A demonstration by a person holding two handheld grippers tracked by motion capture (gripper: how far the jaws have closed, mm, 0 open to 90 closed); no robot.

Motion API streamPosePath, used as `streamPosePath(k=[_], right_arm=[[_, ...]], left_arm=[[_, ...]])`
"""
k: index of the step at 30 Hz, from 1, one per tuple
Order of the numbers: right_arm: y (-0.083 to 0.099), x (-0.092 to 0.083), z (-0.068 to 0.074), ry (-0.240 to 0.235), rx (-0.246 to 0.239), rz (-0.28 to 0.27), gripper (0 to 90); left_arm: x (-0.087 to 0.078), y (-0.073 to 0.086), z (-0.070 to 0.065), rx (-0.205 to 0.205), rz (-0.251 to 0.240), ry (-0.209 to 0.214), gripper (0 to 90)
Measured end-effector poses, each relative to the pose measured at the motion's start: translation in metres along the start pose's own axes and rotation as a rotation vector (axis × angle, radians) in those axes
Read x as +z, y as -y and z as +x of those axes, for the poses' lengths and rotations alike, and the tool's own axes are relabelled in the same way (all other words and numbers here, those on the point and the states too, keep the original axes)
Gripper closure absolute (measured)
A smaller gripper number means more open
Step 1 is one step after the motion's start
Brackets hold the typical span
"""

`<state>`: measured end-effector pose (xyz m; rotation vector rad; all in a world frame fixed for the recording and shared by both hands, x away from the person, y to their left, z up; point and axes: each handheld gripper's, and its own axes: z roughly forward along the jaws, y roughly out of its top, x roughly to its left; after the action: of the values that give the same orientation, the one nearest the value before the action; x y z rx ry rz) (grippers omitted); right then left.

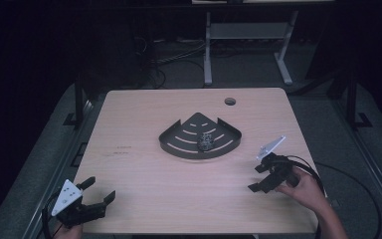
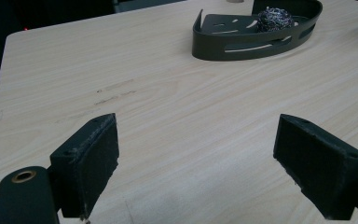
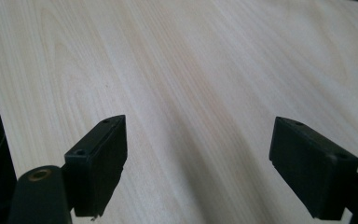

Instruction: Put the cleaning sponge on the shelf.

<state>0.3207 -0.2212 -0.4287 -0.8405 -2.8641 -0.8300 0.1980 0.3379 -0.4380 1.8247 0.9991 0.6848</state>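
1. Nearest the camera in the high view, the left hand-held gripper (image 1: pixel 99 189) sits at the near left corner of the counter (image 1: pixel 144 174), its jaws spread wide with nothing between them.
2. Its own view, the left hand-held gripper view, confirms this: the two black jaws stand well apart over bare wood, and nothing touches either pad.
3. At the near right of the counter, the right hand-held gripper (image 1: pixel 256 178) is held by a hand (image 1: pixel 306 190) that comes in from the bottom edge, with a cable looping behind it.
4. Its jaws are also parted and hold nothing; the right hand-held gripper view shows them wide apart above plain light wood grain.
5. Near the middle of the counter, somewhat toward the far side, lies a dark fan-shaped tray (image 1: pixel 179 144) with a low rim and curved slots in its floor.
6. Inside the tray, toward its right side, rests a small ball of metal scouring wire (image 1: pixel 207 141); in the left hand-held gripper view it shows as a shiny tangled ball (image 2: pixel 274 18) behind the tray's slotted wall (image 2: pixel 242 46).
7. Both grippers are well apart from the tray.
8. A round hole (image 1: pixel 230 101) sits in the counter near its far edge, right of centre.
9. Faint dark marks (image 1: pixel 122 150) show on the wood left of the tray.
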Motion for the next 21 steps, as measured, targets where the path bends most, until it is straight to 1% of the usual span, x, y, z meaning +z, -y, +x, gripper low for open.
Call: streamPosePath(k=[7,12,14,15,21], right_arm=[[0.015,0.0,0.004,-0.002,0.008,-0.015,18.8],[0.022,0.0,0.006,0.0,0.012,-0.024,18.7],[0.024,0.0,0.007,-0.006,0.023,-0.029,18.7],[0.025,0.0,0.008,-0.004,0.016,-0.032,18.7],[0.03,0.001,0.011,-0.009,0.021,-0.043,18.6]], left_arm=[[0.0,0.0,0.0,0.002,0.001,0.001,13.3],[0.001,0.0,-0.001,0.001,0.003,0.005,13.3],[0.001,0.0,-0.001,0.003,0.004,0.007,13.3],[0.001,0.0,-0.001,0.003,0.004,0.007,13.3],[0.001,0.0,-0.001,0.004,0.005,0.008,13.3]])
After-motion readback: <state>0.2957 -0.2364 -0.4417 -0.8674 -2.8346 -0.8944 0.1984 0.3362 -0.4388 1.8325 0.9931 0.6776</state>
